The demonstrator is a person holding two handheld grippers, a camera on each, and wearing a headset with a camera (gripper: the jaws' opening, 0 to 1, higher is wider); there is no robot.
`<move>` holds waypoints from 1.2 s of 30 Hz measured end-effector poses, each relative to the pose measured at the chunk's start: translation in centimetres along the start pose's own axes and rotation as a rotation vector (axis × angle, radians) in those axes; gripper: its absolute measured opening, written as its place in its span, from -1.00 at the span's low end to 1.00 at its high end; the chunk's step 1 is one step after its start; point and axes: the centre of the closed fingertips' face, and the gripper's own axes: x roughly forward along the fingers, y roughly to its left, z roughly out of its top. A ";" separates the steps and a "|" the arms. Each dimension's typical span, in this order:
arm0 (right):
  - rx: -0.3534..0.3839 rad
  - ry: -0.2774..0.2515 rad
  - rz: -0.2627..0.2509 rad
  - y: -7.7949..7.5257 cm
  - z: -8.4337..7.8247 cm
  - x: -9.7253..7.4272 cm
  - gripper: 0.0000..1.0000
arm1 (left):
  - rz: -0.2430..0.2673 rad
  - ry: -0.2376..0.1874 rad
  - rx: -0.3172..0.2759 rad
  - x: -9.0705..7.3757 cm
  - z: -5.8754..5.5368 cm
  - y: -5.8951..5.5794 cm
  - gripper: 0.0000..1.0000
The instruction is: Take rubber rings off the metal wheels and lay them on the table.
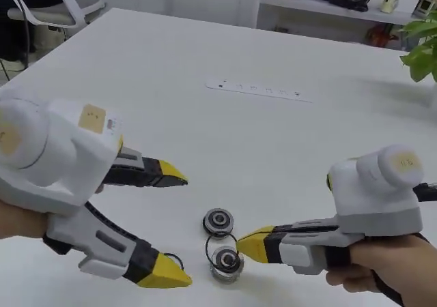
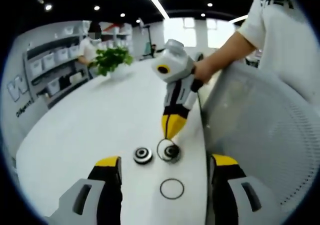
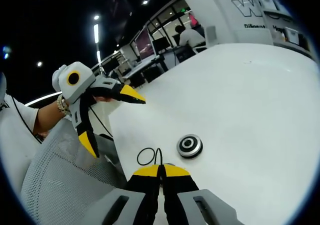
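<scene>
"So where was the right gripper point(image 1: 244, 241)?"

"Its jaws were pressed together, pinching a rubber ring point(image 1: 207, 250) that looped out from the near metal wheel point(image 1: 226, 260), just beside the tips."

"And the left gripper point(image 1: 179, 226)?"

"Spread wide, holding nothing. A loose ring point(image 2: 171, 188) lay flat on the table point(image 1: 273, 143) between its jaws, and the second wheel point(image 1: 218, 220) stood just beyond."

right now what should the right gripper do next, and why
Probably lift the right gripper up and away from the near metal wheel: its jaws are shut on a rubber ring that looks half peeled off that wheel. One loose ring already lies on the table.
</scene>
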 end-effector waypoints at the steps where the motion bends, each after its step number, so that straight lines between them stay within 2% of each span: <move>1: 0.004 -0.007 -0.001 0.0 0.2 -0.1 -1.00 | 0.011 0.001 -0.001 -0.4 -0.1 0.1 0.48; 10: 0.028 -0.056 -0.004 -0.2 1.1 -0.7 -1.00 | 0.093 0.006 -0.029 -3.0 -1.3 0.5 0.58; 15: 0.043 -0.086 -0.005 -0.2 1.7 -1.0 -1.00 | 0.137 -0.020 -0.074 -4.1 -1.7 0.4 0.60; 18: 0.049 -0.101 -0.006 -0.2 2.0 -1.2 -1.00 | 0.141 -0.056 -0.149 -4.3 -2.2 0.0 0.61; 19: 0.050 -0.103 -0.007 -0.2 2.1 -1.3 -1.00 | 0.144 -0.060 -0.158 -4.4 -2.3 -0.1 0.61; 30: 0.060 -0.140 -0.009 -0.3 2.9 -1.7 -1.00 | 0.186 -0.085 -0.217 -5.1 -3.1 -0.8 0.65; 36: 0.053 -0.138 -0.007 0.1 3.0 -1.7 -1.00 | 0.182 -0.075 -0.232 -5.1 -3.6 -1.7 0.66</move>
